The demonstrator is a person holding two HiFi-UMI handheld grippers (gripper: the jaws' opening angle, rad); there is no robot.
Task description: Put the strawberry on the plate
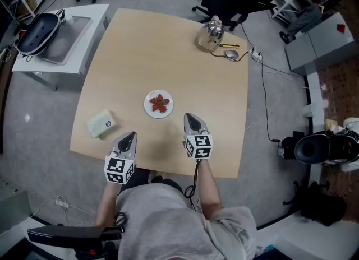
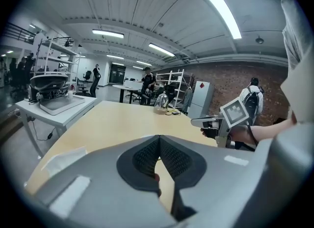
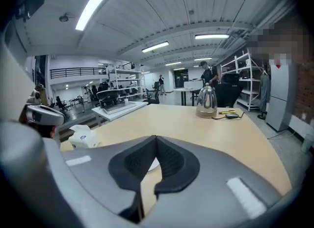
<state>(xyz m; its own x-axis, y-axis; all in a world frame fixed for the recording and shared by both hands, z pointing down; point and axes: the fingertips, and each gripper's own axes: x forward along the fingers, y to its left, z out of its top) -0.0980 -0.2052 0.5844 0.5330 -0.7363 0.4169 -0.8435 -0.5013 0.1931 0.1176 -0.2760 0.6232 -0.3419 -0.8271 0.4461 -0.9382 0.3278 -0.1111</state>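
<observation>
On the white plate (image 1: 147, 108), a red strawberry (image 1: 160, 103); left gripper (image 1: 129, 136) and right gripper (image 1: 191, 118) jaws closed, empty.

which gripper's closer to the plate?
The right gripper, tip close to the plate's lower-right rim; the left gripper sits further back, near the table edge.

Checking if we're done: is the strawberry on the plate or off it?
On it. The strawberry lies in the middle of the white plate, inside its rim.
</observation>
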